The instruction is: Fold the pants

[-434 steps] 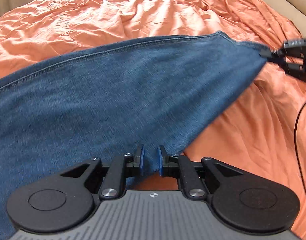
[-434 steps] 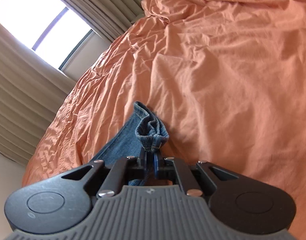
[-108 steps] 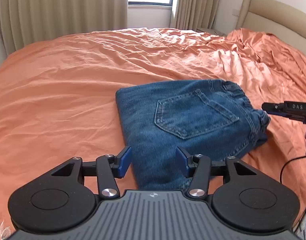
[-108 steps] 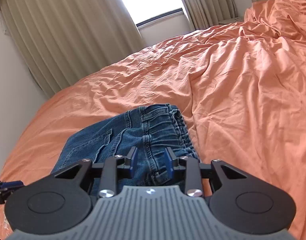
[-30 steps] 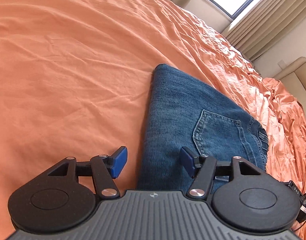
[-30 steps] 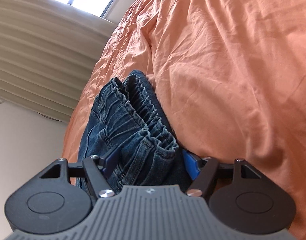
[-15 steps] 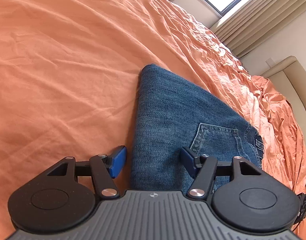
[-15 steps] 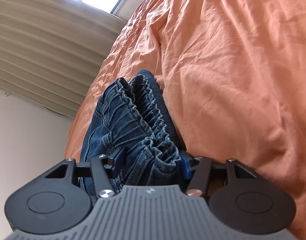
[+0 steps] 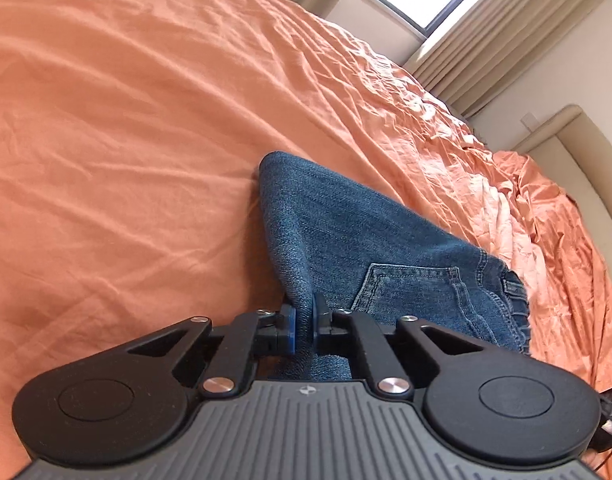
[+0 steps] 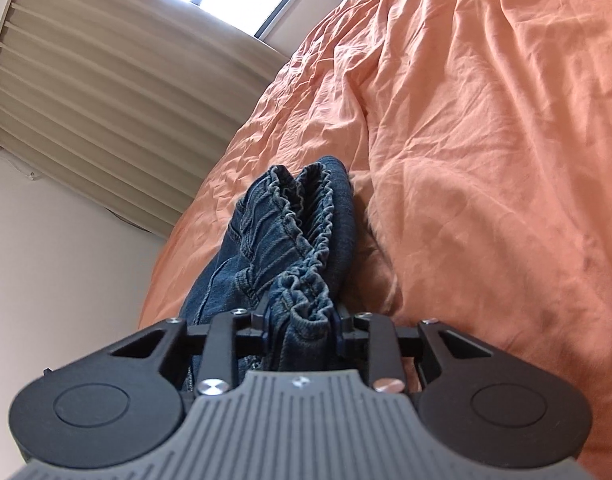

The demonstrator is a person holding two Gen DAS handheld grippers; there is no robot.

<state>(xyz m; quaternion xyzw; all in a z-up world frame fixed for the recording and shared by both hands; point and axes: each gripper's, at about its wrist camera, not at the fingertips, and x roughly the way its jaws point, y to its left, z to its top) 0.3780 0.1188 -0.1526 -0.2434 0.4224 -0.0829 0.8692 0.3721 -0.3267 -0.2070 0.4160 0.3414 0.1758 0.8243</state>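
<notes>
The folded blue jeans (image 9: 345, 220) lie on the orange bed cover, back pocket (image 9: 409, 292) facing up. My left gripper (image 9: 302, 330) is shut on the folded edge of the jeans at their near left corner. In the right wrist view the gathered elastic waistband (image 10: 306, 216) of the jeans runs away from me. My right gripper (image 10: 302, 326) is shut on the near end of that waistband, with thick bunched denim between the fingers. The cloth looks slightly raised at both grips.
The wrinkled orange bed cover (image 9: 126, 128) spreads all around the jeans. A beige headboard (image 9: 577, 140) stands at the far right, curtains (image 10: 118, 76) and a window behind the bed. Part of the other gripper (image 9: 611, 420) shows at the lower right edge.
Both grippers were open around the jeans' edges a second ago. Both have closed on the denim, the left on the folded edge, the right on the waistband.
</notes>
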